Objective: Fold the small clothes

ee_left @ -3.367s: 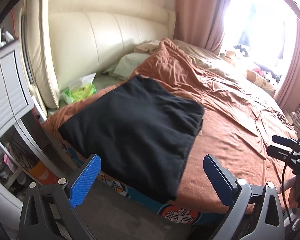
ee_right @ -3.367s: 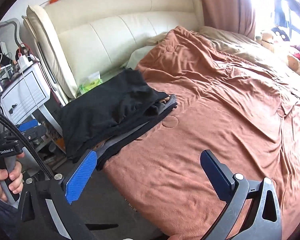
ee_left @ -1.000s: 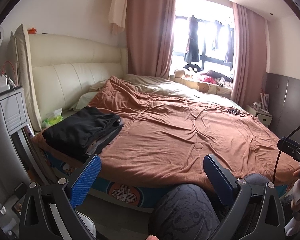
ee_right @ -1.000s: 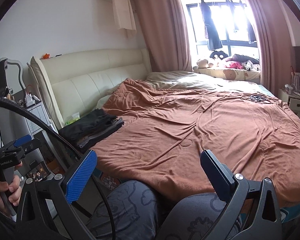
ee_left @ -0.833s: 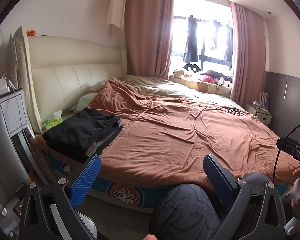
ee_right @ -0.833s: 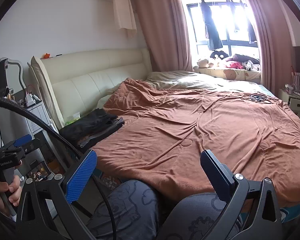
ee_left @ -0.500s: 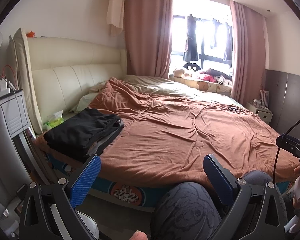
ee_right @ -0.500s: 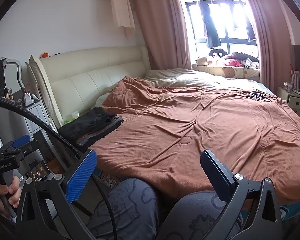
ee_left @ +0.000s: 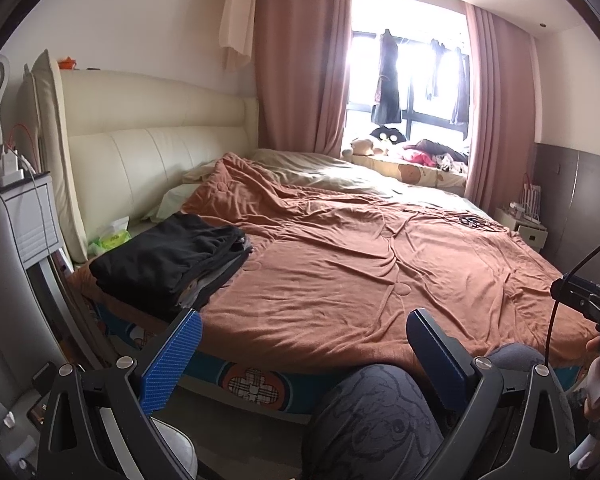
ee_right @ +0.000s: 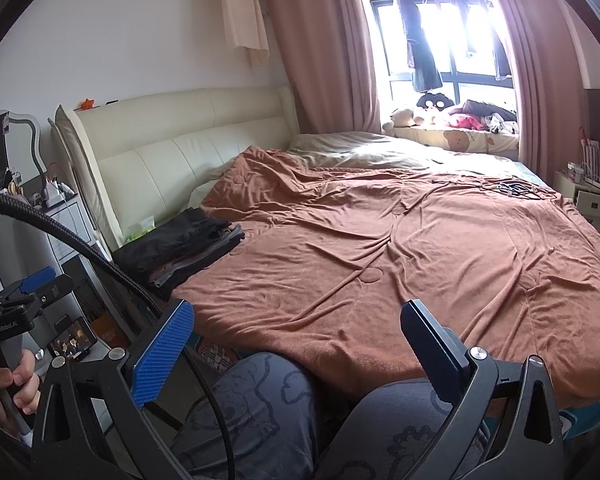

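A stack of folded dark clothes lies at the near left corner of the bed, a black garment on top; the right wrist view shows the same stack. My left gripper is open and empty, held well back from the bed above a person's knee. My right gripper is also open and empty, above the person's legs. Both are far from the stack.
A rust-brown blanket covers the bed, backed by a cream padded headboard. A white nightstand stands at left, a tissue pack by the pillow. Cables lie at the far right of the blanket. A hand holds the left gripper's handle.
Over 3.4 s both grippers pulled far back from the clothes stack and rose, so the whole bed and the person's knees came into view. In the last second the views barely shift.
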### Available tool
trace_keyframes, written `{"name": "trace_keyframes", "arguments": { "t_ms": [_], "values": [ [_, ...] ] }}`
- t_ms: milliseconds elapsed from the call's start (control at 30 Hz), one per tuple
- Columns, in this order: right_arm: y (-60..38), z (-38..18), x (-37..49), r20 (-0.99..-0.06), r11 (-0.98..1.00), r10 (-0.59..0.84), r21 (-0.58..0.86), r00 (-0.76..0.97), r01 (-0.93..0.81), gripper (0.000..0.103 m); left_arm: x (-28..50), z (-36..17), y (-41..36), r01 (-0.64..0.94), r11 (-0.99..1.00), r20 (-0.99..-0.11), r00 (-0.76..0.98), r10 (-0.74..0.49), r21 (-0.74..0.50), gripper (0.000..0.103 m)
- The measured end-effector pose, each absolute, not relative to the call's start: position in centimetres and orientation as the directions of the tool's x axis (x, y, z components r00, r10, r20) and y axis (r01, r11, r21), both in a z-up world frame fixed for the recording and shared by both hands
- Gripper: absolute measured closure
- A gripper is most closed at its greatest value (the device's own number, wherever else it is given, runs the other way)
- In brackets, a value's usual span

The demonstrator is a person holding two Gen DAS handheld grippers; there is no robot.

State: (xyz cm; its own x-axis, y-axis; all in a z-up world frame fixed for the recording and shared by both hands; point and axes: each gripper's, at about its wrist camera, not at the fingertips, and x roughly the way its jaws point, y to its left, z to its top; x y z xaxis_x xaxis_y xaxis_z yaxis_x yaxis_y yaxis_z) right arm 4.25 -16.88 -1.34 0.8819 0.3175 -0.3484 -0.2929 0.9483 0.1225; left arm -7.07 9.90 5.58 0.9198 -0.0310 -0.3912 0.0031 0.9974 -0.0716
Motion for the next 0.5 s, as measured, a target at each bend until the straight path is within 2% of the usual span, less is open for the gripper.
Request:
{"name": "trace_keyframes", "arguments": {
  "t_ms": [500],
  "values": [
    [-17.3,-1.4,5.7,-0.376,0.952,0.307,0.128,0.875,-0.279,0.0,-6.1,5.0,10.3,-0.003,0.999,-0.395,0.919,-0.019,-0.054,0.0]
  ]
}}
